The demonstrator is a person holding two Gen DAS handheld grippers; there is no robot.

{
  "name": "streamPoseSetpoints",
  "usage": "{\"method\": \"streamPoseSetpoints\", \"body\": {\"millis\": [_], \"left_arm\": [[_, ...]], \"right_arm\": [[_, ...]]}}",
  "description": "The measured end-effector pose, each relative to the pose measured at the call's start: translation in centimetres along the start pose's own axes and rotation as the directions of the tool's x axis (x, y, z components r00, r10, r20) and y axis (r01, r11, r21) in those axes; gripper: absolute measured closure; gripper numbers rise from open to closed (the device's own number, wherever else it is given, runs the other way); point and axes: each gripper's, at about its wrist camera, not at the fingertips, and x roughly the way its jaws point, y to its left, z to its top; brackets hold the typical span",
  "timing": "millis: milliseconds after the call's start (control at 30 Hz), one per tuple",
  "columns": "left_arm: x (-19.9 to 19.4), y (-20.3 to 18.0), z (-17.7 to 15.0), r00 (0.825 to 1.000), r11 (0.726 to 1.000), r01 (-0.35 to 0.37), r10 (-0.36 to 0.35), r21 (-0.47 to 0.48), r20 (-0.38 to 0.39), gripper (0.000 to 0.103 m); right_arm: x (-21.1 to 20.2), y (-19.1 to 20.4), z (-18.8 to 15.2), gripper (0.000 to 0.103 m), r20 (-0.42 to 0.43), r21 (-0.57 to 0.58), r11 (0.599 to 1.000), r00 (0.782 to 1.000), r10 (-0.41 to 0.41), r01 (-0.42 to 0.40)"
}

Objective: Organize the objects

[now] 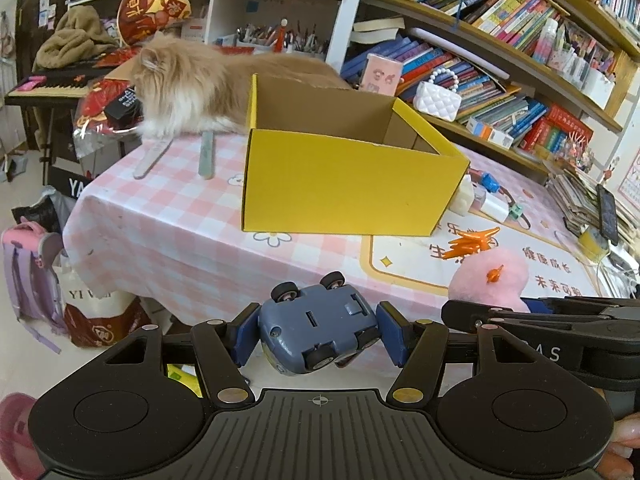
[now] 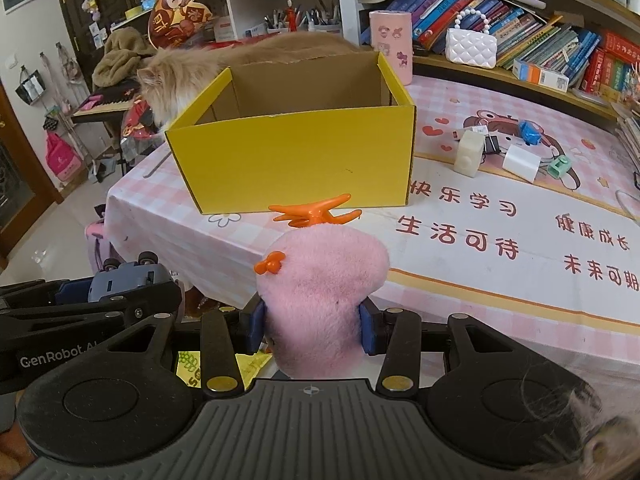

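My left gripper (image 1: pixel 318 334) is shut on a blue-grey toy car (image 1: pixel 316 330), held upside down with its wheels up, off the table's near edge. My right gripper (image 2: pixel 314 326) is shut on a pink plush toy (image 2: pixel 324 276) with a small orange bow; the same plush (image 1: pixel 490 278) shows at the right of the left wrist view. An open yellow cardboard box (image 1: pixel 344 188) (image 2: pixel 296 160) stands on the pink checked tablecloth ahead of both grippers. An orange claw hair clip (image 2: pixel 316 212) (image 1: pixel 472 244) lies on the cloth in front of the box.
A long-haired ginger cat (image 1: pixel 188 88) (image 2: pixel 180 76) lies on the table behind the box. Right of the box lie a white block (image 2: pixel 469 154), a white charger (image 2: pixel 520 162), a blue clip (image 2: pixel 529 131) and a green piece (image 2: pixel 558 168). Bookshelves (image 2: pixel 520 48) line the back. Bags (image 1: pixel 32 272) stand on the floor at left.
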Motion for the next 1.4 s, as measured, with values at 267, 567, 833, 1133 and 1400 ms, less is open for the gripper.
{"method": "streamPoseSetpoints", "body": {"millis": [267, 567, 833, 1133, 1400], "left_arm": [[0.3, 0.0, 1.4, 0.999, 1.0, 0.027, -0.027, -0.009, 0.023, 0.042], [0.5, -1.2, 6.2, 0.99, 0.998, 0.049, -0.052, 0.033, 0.129, 0.042], [2.2, -1.5, 11.7, 0.972, 0.998, 0.001, -0.017, 0.069, 0.233, 0.042], [7.2, -1.0, 15.1, 0.977, 0.997, -0.046, 0.031, 0.064, 0.213, 0.042], [11.7, -1.9, 15.2, 0.984, 0.985, -0.123, 0.104, 0.124, 0.148, 0.041]], "right_arm": [[0.3, -0.1, 0.5, 0.062, 0.008, -0.004, 1.0, 1.0, -0.012, 0.012], [0.6, -1.6, 4.4, 0.062, 0.089, 0.014, 1.0, 0.996, -0.022, 0.021], [1.5, -2.9, 11.5, 0.062, 0.229, -0.001, 1.0, 0.973, -0.025, 0.026], [5.8, -4.1, 15.9, 0.062, 0.219, -0.047, 0.999, 0.976, 0.0, 0.01], [11.2, -4.7, 17.7, 0.061, 0.135, -0.104, 0.994, 0.99, 0.026, -0.012]]}}
